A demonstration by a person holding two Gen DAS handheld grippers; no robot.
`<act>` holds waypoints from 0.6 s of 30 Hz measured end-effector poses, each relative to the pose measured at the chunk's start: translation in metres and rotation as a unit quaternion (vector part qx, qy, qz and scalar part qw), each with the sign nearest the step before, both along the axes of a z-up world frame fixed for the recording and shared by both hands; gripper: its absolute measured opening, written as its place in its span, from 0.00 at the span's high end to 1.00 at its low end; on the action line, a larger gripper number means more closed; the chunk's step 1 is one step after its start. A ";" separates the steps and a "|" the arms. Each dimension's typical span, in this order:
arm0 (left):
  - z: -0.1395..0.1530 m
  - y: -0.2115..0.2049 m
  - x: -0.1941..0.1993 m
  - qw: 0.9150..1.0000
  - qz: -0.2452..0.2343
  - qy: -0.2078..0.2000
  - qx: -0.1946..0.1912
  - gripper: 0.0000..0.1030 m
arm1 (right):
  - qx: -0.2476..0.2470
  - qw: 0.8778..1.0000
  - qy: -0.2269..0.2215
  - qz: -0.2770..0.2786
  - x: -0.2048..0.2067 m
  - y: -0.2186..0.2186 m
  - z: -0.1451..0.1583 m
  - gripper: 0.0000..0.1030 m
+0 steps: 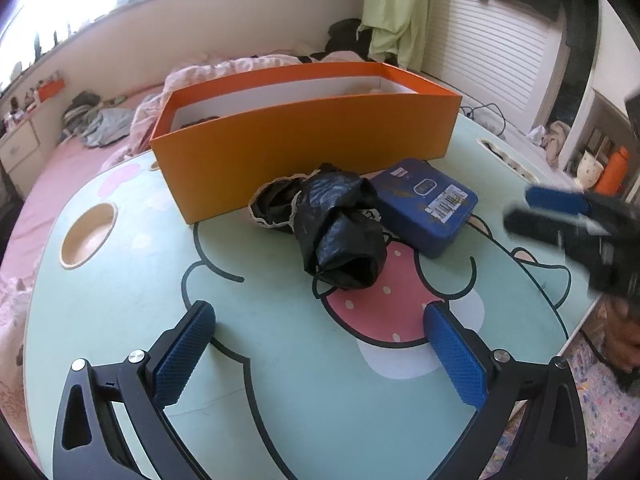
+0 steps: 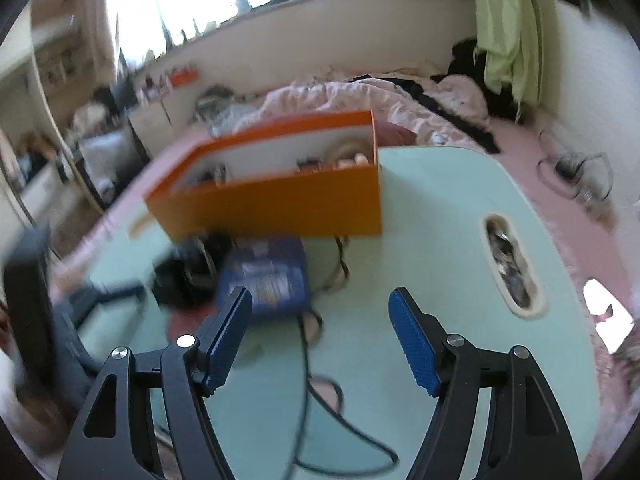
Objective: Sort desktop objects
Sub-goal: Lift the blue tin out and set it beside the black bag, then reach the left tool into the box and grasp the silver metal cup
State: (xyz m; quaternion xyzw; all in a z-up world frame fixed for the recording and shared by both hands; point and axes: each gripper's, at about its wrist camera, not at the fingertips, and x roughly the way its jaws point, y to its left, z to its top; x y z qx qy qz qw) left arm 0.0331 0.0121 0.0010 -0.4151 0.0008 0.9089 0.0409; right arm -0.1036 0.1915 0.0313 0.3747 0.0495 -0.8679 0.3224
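An open orange box stands at the back of the mint cartoon table. In front of it lie a crumpled black plastic bag, a black lace-edged cloth and a blue tin with a barcode sticker. My left gripper hovers open over the table, short of the bag, with nothing between its pads. My right gripper comes in blurred from the right, near the tin. In its own view the right gripper is open and empty, with the blue tin just ahead of its left finger and the orange box beyond.
The table has a round cup recess at the left and an oval slot at the right. A pink bed with crumpled bedding surrounds it. A cup and an orange bottle stand off to the right. A person's hand shows at the right edge.
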 end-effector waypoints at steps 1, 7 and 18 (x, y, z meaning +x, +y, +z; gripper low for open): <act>0.000 -0.001 0.001 1.000 0.001 0.001 0.003 0.00 | 0.011 1.000 0.001 0.002 -0.001 0.001 -0.004 0.31; 0.010 -0.021 0.007 0.998 0.020 0.024 0.053 0.00 | 0.055 0.998 0.001 0.005 0.002 0.004 -0.019 0.30; 0.099 -0.063 -0.043 0.995 0.065 0.057 0.045 0.48 | 0.092 0.996 0.008 0.012 0.001 -0.006 -0.026 0.01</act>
